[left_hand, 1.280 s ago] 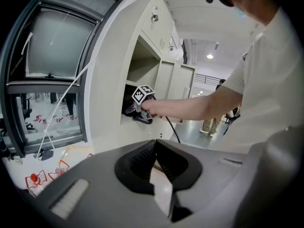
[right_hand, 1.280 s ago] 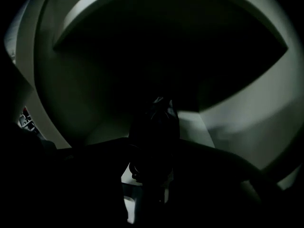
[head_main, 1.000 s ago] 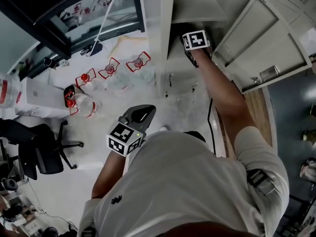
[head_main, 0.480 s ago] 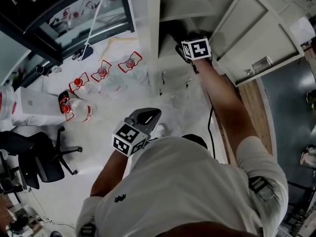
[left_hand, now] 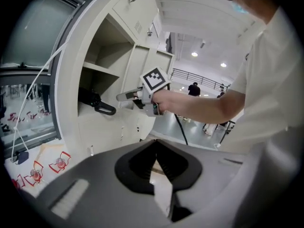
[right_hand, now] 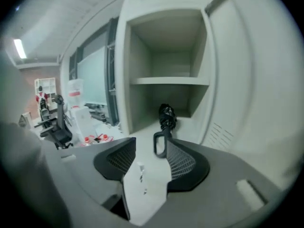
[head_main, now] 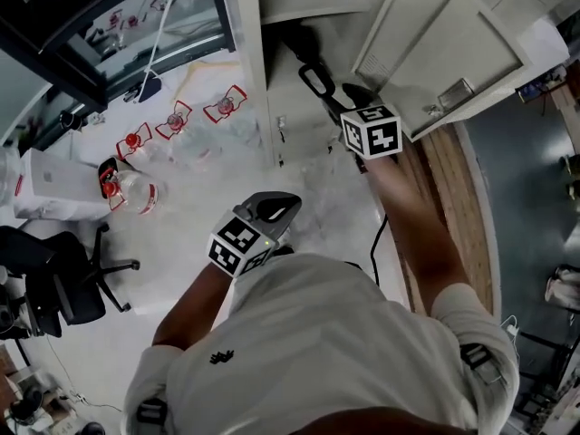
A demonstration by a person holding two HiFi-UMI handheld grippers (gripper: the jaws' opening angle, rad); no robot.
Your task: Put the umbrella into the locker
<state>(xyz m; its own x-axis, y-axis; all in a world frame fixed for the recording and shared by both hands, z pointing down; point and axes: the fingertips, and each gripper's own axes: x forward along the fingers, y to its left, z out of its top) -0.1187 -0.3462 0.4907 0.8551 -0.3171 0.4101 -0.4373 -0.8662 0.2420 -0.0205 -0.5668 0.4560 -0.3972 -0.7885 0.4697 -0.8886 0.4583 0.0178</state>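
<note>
Closest in, the left gripper (left_hand: 154, 145) hangs by the person's chest with its jaws drawn together on nothing, out of the play. Further out, the right gripper (right_hand: 148, 150) sits in front of the opening. Its jaws have just been closing a little, but they stand apart and the pads press on nothing. Just past its tips, there's the black folded fabric umbrella (right_hand: 166, 114), already lying on the floor of the lower compartment of the pale metal locker (right_hand: 124, 80). It sits under the flat metal shelf (right_hand: 168, 80), with its black rigid loop handle (right_hand: 159, 146) pointing out at the opening. I'd call it a light thing: soft, slick cloth bunched over thin ribs that could bend under a squeeze. That hard loop looks like the place to pinch if it needs a nudge deeper. The painted compartment floor looks smooth, so the round bundle may well roll or slide. The pale locker door (head_main: 453, 53) hangs wide open on the right. Beyond that, a glossy pale floor (head_main: 181, 243) carries clear plastic bottles with red caps (head_main: 174, 120). There's a black office swivel chair (head_main: 63, 288) off to the left, and a dark-framed glass window (head_main: 136, 34) at the back.
</note>
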